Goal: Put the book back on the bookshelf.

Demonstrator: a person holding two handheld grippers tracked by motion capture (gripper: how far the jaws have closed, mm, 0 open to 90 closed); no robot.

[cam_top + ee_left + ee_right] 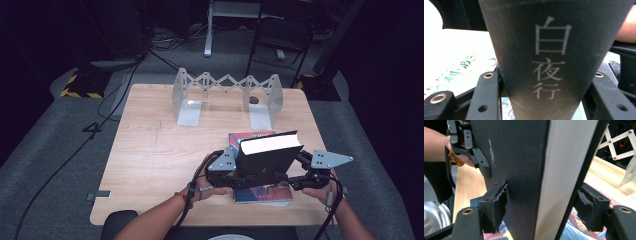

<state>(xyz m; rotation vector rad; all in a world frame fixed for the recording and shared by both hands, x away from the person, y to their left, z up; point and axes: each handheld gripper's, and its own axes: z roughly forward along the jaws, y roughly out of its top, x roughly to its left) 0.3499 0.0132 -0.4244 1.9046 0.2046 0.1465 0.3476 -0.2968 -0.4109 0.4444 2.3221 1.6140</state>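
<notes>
Left hand-held gripper clamps black book above wooden table; right hand-held gripper loosened, dark room

Table with a rack and a colourful book
A folding metal rack stands at the table's far edge; the colourful book lies flat near the front edge; a chair stands beyond.

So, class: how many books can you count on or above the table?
2 for certain: a black book held upright between both grippers, and a colourful book lying flat on the table beneath it. Another may be hidden underneath.
</notes>
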